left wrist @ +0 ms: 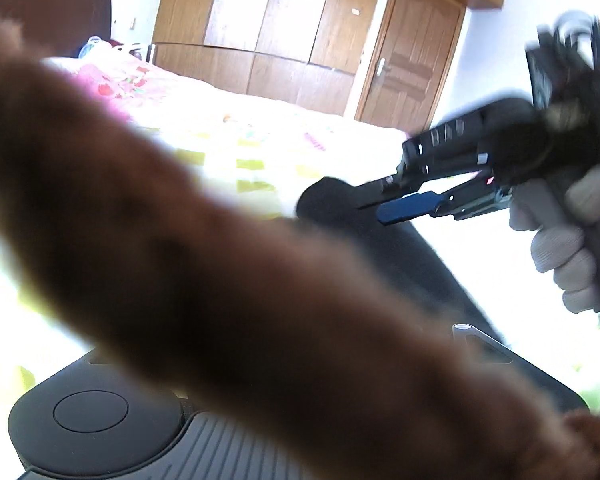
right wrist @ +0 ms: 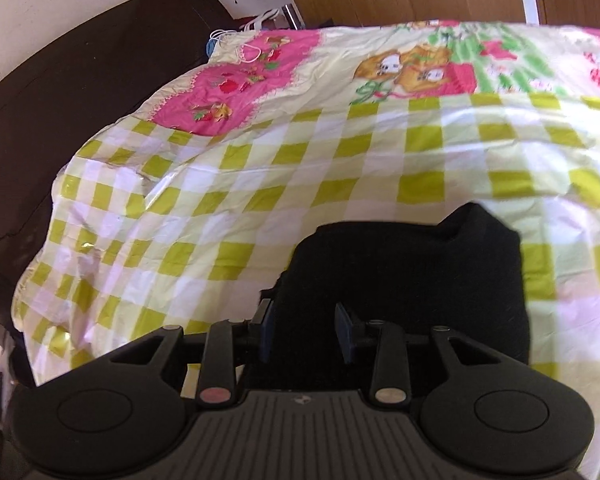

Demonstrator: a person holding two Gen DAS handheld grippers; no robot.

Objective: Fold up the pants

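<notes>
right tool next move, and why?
Probably lift the right tool clear. Its fingers stand apart over the black pants, which look already folded into a compact bundle on the checked bedsheet. The left wrist view is mostly blocked by a brown sleeve.

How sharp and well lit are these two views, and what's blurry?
Left wrist view: a brown sleeve close to the lens is badly out of focus, the bed overexposed, the right hand-held gripper motion-blurred. Right wrist view: evenly lit, mildly soft, fisheye-curved; the black pants show no detail.
</notes>
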